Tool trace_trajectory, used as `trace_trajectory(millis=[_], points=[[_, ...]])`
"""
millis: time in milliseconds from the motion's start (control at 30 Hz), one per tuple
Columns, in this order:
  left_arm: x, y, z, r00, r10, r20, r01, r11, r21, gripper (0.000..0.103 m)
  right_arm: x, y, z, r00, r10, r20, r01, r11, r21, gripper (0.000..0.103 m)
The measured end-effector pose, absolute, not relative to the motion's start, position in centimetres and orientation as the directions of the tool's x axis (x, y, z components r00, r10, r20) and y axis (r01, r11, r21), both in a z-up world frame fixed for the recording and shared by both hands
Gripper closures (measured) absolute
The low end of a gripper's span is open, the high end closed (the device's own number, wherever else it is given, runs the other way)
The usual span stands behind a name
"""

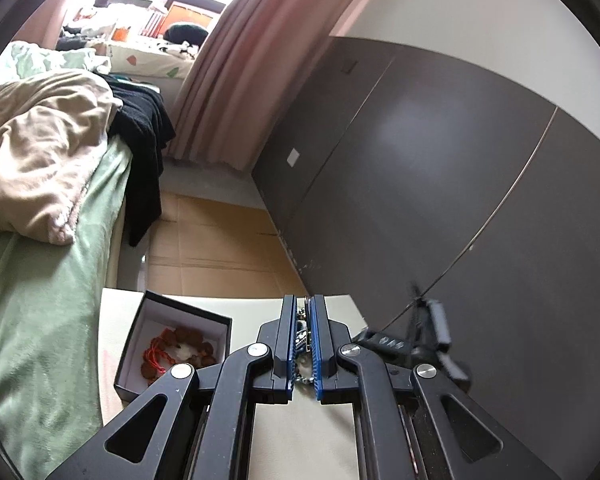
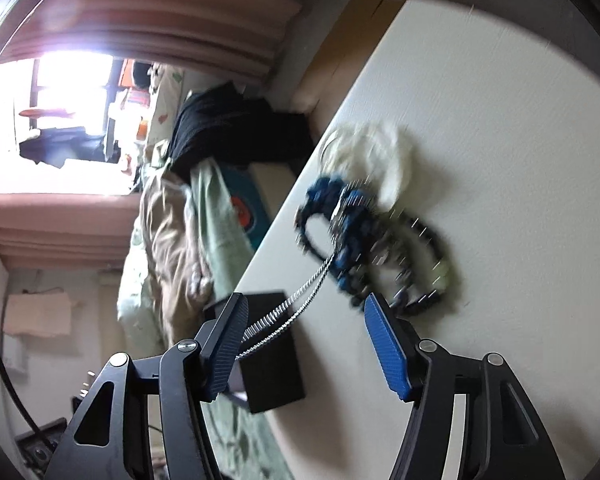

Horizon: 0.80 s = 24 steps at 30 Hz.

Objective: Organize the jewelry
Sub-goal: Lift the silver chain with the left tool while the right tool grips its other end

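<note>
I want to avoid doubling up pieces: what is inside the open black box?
Inside the open black box lies a brown bead bracelet with red cord on a white lining. The left gripper linkage covers the box's near corner, so anything there is hidden.

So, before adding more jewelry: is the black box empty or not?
Not empty. The open black box already holds a brown beaded bracelet with red cord.

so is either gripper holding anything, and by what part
The left gripper is shut on jewelry pinched between its fingers; which piece or part is hidden. The right gripper is open and grips nothing; a silver chain crosses its gap.
</note>
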<state>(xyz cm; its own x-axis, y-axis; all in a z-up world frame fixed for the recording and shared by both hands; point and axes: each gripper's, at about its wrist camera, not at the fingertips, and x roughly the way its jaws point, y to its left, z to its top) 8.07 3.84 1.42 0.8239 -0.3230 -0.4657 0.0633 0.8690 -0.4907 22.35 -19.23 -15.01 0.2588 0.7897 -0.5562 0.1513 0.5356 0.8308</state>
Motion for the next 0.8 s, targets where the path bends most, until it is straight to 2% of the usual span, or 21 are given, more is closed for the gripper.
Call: trace_trajectory(millis=[167,333,400,467,500,533,600,800], points=[[7.7,3.8,2.0,0.824,-0.346,-0.448,0.09,0.861,-0.501,0.097,21.9,-17.0,-16.5,0.245,0.835,-0.492,0.19,0.456,0.869,0.04],[7.1,3.7,2.4,0.819,-0.373,-0.435,0.115,0.851,-0.513,0.097,21.8,-17.1,-18.1,0.295,0.825,-0.482,0.262,0.415,0.871,0.041],[6.9,3.7,2.5,0.817,-0.383,-0.431,0.126,0.848,-0.515,0.097,22.0,-17.2,-18.3,0.308,0.824,-0.476,0.263,0.407,0.875,0.054],[6.8,3.9,2.5,0.815,-0.39,-0.429,0.132,0.845,-0.518,0.097,22.1,-17.2,-18.2,0.323,0.825,-0.464,0.248,0.399,0.883,0.075],[6.8,3.9,2.5,0.813,-0.392,-0.43,0.134,0.845,-0.518,0.097,22.2,-17.3,-18.1,0.33,0.825,-0.458,0.239,0.397,0.886,0.081],[6.8,4.0,2.6,0.813,-0.395,-0.429,0.137,0.844,-0.518,0.097,22.3,-17.3,-17.9,0.337,0.825,-0.453,0.225,0.397,0.89,0.093],[6.8,4.1,2.6,0.813,-0.394,-0.428,0.138,0.845,-0.516,0.097,22.4,-17.6,-17.3,0.361,0.822,-0.44,0.198,0.394,0.898,0.098],[7.3,4.6,1.9,0.825,-0.311,-0.472,0.062,0.879,-0.472,0.097,22.1,-19.3,-13.2,0.445,0.817,-0.367,0.061,0.382,0.922,0.098]])
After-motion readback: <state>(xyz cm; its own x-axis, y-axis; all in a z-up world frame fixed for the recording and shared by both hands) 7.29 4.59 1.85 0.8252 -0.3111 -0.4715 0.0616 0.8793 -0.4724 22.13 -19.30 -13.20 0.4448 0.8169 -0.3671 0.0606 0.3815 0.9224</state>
